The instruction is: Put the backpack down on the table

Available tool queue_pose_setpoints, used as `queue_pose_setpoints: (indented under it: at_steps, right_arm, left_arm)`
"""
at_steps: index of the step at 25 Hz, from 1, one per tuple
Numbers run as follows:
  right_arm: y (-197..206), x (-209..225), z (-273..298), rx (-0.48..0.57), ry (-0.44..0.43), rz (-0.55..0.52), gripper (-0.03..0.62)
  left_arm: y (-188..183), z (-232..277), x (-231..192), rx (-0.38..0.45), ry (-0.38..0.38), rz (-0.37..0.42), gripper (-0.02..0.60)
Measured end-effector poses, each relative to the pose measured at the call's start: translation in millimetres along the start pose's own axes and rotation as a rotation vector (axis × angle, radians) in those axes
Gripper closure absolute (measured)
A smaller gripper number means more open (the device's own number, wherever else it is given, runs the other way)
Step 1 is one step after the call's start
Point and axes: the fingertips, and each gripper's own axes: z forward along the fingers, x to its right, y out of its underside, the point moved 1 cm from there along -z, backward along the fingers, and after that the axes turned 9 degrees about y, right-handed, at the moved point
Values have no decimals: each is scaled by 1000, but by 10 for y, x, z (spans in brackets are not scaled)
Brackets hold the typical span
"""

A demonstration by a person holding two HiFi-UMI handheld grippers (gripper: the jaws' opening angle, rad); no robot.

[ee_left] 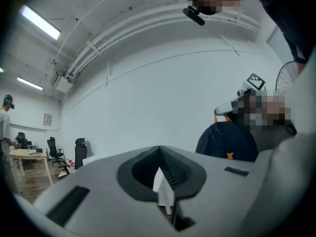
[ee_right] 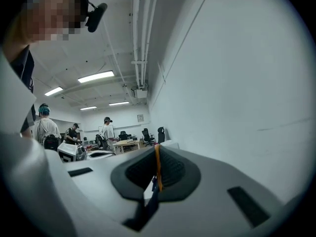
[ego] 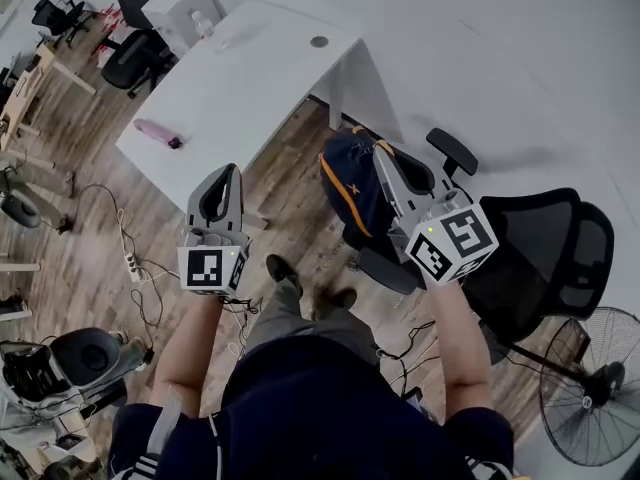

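Observation:
A dark navy backpack (ego: 352, 186) with orange trim hangs in the air beside the end of the white table (ego: 250, 68). My right gripper (ego: 378, 151) is shut on its orange and blue strap (ee_right: 157, 164), which runs between the closed jaws in the right gripper view. The bag hangs below and to the left of that gripper. My left gripper (ego: 229, 171) is held level to the left of the bag, apart from it, with jaws shut and nothing in them. In the left gripper view the backpack (ee_left: 227, 143) shows at the right, beyond the closed jaws.
A pink bottle (ego: 155, 132) lies near the table's front edge, and a clear bottle (ego: 202, 25) stands at its far end. A black mesh office chair (ego: 535, 253) stands right of the bag, a floor fan (ego: 592, 383) behind it. Cables and a power strip (ego: 130, 261) lie on the wooden floor.

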Motion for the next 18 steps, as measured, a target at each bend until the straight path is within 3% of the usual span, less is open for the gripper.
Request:
queue_pose_setpoints:
  at_steps: [10,18]
  right_arm:
    - [-480,-824,1098,14,-102,-20,600]
    - [-807,-1300,1961,51,-163,-46,600]
  left_arm:
    - [112,-237,-1152,26,-65,-33,578]
    - [225,-288,-1848,40,-72,-47,578]
